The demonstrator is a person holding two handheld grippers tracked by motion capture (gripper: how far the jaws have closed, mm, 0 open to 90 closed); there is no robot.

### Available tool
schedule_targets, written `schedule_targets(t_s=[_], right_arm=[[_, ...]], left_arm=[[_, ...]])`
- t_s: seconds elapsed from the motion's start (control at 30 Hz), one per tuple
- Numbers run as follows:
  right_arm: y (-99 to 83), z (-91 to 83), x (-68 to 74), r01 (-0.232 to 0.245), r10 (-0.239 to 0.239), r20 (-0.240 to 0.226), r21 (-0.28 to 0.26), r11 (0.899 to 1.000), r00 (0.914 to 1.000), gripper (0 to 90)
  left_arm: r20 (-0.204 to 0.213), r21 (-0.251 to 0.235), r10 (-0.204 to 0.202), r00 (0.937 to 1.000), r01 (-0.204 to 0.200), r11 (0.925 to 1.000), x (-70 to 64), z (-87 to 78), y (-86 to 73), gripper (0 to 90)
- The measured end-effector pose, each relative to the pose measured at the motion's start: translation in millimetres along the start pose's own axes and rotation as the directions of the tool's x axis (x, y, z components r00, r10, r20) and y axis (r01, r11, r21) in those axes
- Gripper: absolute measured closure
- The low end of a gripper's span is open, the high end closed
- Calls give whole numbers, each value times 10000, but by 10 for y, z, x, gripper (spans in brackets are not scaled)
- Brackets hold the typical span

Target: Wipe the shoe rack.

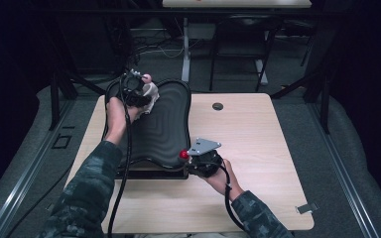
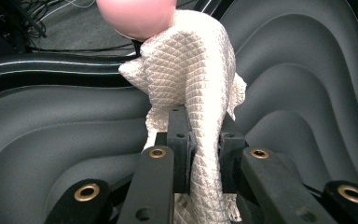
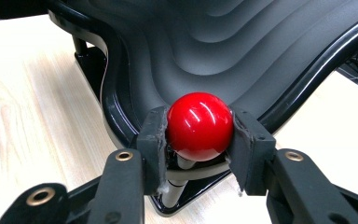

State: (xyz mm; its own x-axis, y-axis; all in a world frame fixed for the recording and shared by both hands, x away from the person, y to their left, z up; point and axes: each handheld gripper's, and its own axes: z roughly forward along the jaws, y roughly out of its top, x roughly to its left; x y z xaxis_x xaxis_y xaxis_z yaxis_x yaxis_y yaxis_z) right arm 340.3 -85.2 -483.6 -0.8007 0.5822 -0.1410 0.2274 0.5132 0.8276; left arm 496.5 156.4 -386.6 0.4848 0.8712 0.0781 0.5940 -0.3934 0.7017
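Now we have the wooden table [image 1: 258,148] under us, and on its left half sits the big black contoured tray [image 1: 168,134] with its stepped, wavy ridges, raised on a dark base. We are wiping that tray. Our left gripper [image 1: 135,89] is at the tray's far left corner, its jaws clenched on a white quilted cloth [image 2: 191,84], which bunches up beyond the jaws and hangs just over the ridged surface; a pink ball [image 2: 136,16] shows past the cloth at the top of the left gripper view. Our right gripper [image 1: 191,157] is at the tray's near right edge, its jaws closed around a shiny red ball knob [image 3: 199,126] on a short stem, which seems to steady the tray.

We judge the wiping to be in progress: cloth in hand and tray held are done. We cannot tell which parts have been wiped, since the surface looks the same all over. Most of the ridged middle and right side likely remain.
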Motion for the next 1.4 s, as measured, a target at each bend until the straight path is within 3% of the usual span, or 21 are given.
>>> schedule_targets(t_s=[0.33,0.5,1.07,1.4], right_arm=[[3,7,0,-41,41,4,-41,10000,10000,601],[2,8,0,-66,66,-33,-71,10000,10000,600],[0,1,2,-65,65,15,3,10000,10000,600],[-3,0,-3,-45,45,-10,-9,10000,10000,600]], left_arm=[[182,96,-81,9998,79,9999,-53,-6,-50,810],[279,112,112,9995,-115,9999,-130,-21,-137,812],[842,160,578,9948,-593,9981,-366,-113,-552,812],[1298,102,969,9868,-991,9950,-588,-155,-806,811]])
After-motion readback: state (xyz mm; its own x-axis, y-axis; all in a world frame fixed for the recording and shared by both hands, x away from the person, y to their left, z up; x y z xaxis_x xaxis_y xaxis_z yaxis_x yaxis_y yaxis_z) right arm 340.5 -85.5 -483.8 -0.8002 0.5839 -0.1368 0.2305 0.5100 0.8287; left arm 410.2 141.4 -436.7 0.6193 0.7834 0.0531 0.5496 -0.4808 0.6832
